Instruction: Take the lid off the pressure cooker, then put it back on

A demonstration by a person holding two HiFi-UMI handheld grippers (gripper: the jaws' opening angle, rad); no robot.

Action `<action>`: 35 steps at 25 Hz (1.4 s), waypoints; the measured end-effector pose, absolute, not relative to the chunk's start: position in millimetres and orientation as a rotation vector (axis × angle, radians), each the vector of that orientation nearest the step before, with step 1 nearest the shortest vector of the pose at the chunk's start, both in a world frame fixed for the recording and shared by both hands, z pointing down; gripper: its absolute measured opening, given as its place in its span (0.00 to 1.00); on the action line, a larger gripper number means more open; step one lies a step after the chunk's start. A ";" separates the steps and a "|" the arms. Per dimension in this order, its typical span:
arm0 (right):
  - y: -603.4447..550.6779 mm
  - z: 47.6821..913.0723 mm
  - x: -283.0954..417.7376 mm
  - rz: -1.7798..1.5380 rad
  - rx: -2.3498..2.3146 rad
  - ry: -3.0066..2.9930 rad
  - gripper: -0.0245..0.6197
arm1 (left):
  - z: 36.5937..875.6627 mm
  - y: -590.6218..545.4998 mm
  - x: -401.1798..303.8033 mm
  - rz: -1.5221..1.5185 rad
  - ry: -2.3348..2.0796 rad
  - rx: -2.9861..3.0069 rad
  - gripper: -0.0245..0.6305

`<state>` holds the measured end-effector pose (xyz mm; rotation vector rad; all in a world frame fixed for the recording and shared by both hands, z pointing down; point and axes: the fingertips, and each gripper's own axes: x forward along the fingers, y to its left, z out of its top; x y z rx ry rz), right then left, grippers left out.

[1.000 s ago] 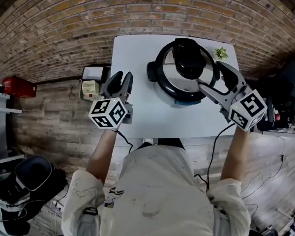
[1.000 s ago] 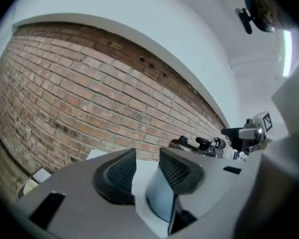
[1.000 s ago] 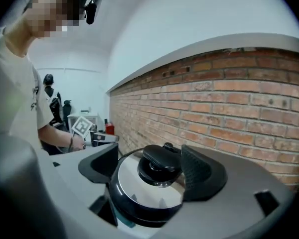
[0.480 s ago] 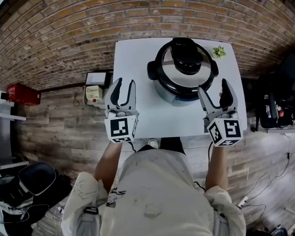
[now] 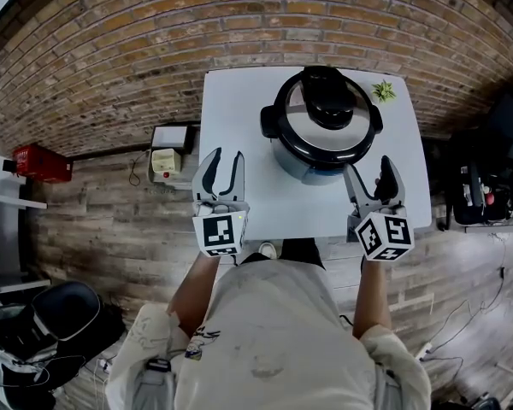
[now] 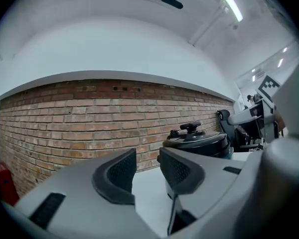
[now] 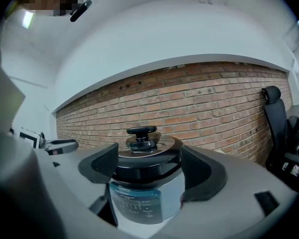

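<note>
Nothing here that you can read, print on the pressure cooker (image 7: 145,180) front panel (image 7: 134,203) too blurred to make out.

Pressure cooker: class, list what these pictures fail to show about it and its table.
- Panel print: right gripper view, blurred, too small to read.
- Cooker base: left gripper view, behind a finger.
- Cooker sides: head view, under the lid.
- Green thing: head view, too small to name.
</note>
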<state>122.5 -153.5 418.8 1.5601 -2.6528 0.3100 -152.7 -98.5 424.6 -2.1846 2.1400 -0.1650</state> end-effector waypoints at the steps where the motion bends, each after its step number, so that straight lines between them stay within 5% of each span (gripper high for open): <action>1: -153.6 419.5 122.7 0.308 1.561 -2.648 0.67 | 423.1 -99.1 -152.9 -0.159 2.135 -2.186 0.28; 15: -158.8 421.3 123.0 0.216 1.544 -2.596 0.57 | 425.4 -107.0 -158.9 -0.194 2.168 -2.175 0.21; 19: -156.8 419.1 125.2 0.178 1.573 -2.577 0.41 | 426.4 -106.6 -160.8 -0.206 2.177 -2.178 0.11; 23: -152.5 411.2 130.0 0.085 1.649 -2.550 0.08 | 430.4 -104.2 -160.7 -0.190 2.179 -2.218 0.06; 35: -149.0 408.6 120.7 0.041 1.610 -2.560 0.06 | 424.7 -101.5 -158.2 -0.179 2.151 -2.198 0.06</action>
